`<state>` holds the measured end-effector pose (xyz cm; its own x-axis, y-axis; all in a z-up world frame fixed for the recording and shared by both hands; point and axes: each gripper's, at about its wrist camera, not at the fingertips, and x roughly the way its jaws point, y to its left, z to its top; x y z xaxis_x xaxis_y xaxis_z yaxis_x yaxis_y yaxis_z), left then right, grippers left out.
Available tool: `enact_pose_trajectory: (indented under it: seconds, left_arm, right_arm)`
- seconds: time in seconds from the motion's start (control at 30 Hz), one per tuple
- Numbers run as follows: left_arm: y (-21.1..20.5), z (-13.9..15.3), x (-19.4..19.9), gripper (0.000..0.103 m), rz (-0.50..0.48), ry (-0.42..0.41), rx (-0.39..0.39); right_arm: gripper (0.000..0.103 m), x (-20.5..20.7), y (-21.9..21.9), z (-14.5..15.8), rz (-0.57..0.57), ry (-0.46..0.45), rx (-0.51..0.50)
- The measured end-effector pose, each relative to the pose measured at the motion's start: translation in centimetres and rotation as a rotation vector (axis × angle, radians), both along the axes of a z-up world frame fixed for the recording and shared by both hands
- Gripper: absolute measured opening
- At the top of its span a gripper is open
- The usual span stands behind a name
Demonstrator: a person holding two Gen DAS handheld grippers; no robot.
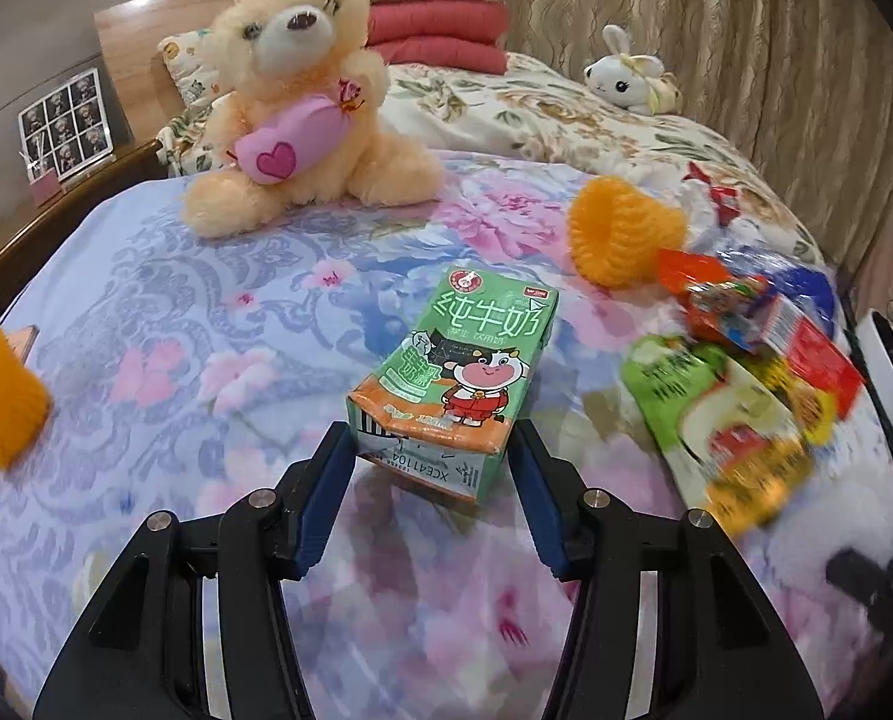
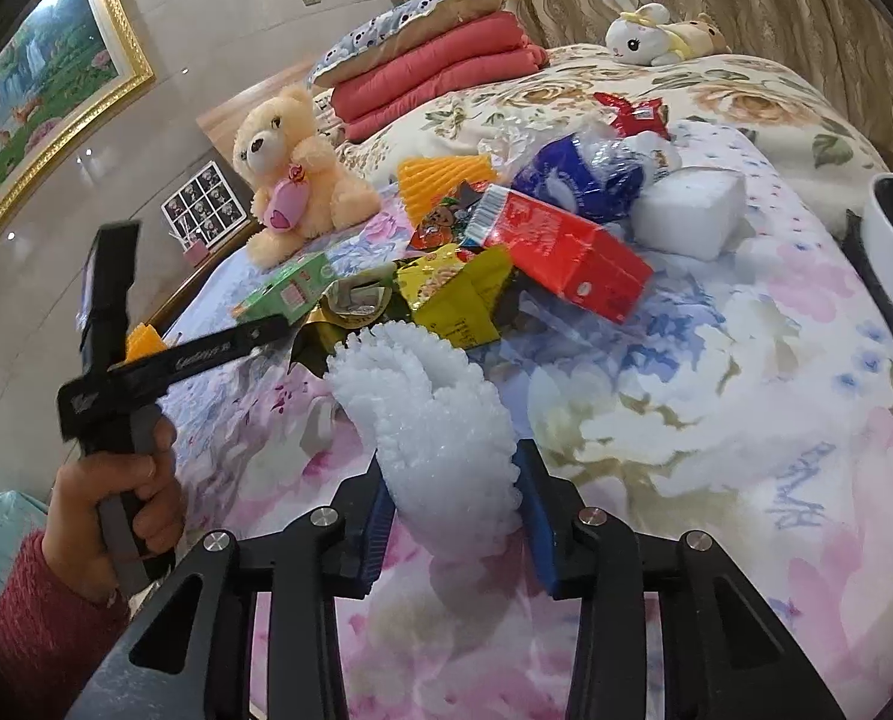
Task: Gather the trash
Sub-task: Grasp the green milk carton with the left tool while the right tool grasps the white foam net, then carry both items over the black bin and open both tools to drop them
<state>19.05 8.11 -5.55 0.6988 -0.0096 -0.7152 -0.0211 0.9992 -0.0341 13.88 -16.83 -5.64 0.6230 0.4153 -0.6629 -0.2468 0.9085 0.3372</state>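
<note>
- Green milk carton [image 1: 452, 372] lies on the floral bed [image 1: 206, 312], pinched at its near end by the left gripper [image 1: 431, 450].
- White foam netting [image 2: 434, 420] is pinched by the right gripper [image 2: 455, 480].
- Wrappers [image 2: 446, 294], a red carton [image 2: 572, 252] and a teddy bear [image 1: 302, 102] lie beyond.

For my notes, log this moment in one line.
left claw: gripping milk carton | right claw: gripping white foam net | bed

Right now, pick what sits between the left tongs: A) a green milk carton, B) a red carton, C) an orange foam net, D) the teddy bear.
A: the green milk carton lies on the floral bedspread with its near end between the blue pads of the left tongs; the orange foam net lies farther off.
</note>
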Motion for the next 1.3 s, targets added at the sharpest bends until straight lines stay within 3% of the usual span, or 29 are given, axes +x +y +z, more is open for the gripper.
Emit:
enact_pose_trajectory:
  seconds: [0.47, 0.8, 1.3]
  left_arm:
    - [-5.1, 3.6, -6.8, 0.053, -0.096, -0.104, -0.034]
    - [-12.6, 4.9, -7.7, 0.053, -0.280, -0.119, -0.037]
    - [-21.1, 4.5, -6.9, 0.053, -0.450, -0.085, -0.066]
  right_arm:
    - [0.038, -2.6, -5.8, 1.9, -0.097, -0.051, 0.047]
    - [0.038, -4.3, -9.9, 2.7, -0.188, -0.074, 0.052]
    - [0.038, -6.0, -17.5, 4.4, -0.357, -0.093, 0.013]
